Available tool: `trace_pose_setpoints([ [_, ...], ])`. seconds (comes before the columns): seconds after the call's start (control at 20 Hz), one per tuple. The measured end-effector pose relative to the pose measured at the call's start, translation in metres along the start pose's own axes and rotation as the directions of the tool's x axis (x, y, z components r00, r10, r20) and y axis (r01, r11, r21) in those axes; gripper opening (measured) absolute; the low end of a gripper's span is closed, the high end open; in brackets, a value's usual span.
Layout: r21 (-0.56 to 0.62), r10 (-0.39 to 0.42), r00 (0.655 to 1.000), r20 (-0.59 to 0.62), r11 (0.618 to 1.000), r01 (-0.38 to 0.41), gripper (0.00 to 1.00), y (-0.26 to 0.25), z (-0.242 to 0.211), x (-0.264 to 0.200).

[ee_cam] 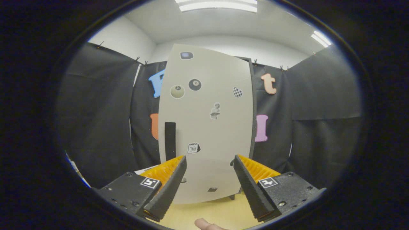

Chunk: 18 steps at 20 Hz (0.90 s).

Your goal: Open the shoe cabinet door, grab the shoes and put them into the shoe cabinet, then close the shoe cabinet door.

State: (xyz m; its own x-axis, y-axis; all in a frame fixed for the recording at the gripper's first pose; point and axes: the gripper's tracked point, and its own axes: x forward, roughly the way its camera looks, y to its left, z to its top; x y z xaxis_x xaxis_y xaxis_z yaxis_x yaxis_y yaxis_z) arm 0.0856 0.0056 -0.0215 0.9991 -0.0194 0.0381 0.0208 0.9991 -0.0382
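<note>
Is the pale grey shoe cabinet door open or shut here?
Shut, as far as it shows: the pale grey shoe cabinet door faces the camera flat, no interior visible. The gripper hangs ahead with open jaws, holding nothing.

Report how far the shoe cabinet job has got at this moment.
Done: nothing visible. The shoe cabinet door looks shut, flat against the cabinet, with its black handle untouched. In hand: the gripper faces the door, fingers open and holding nothing, the handle just beyond the left finger. Left: pull the door open, fetch the shoes, put them inside and shut the door.
</note>
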Motion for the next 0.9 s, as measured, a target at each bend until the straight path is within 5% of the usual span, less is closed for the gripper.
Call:
trace_pose_setpoints([
  [0.9,0.067,0.047,0.999,0.007,0.997,-0.048,0.97,0.006,-0.041,-0.106],
])
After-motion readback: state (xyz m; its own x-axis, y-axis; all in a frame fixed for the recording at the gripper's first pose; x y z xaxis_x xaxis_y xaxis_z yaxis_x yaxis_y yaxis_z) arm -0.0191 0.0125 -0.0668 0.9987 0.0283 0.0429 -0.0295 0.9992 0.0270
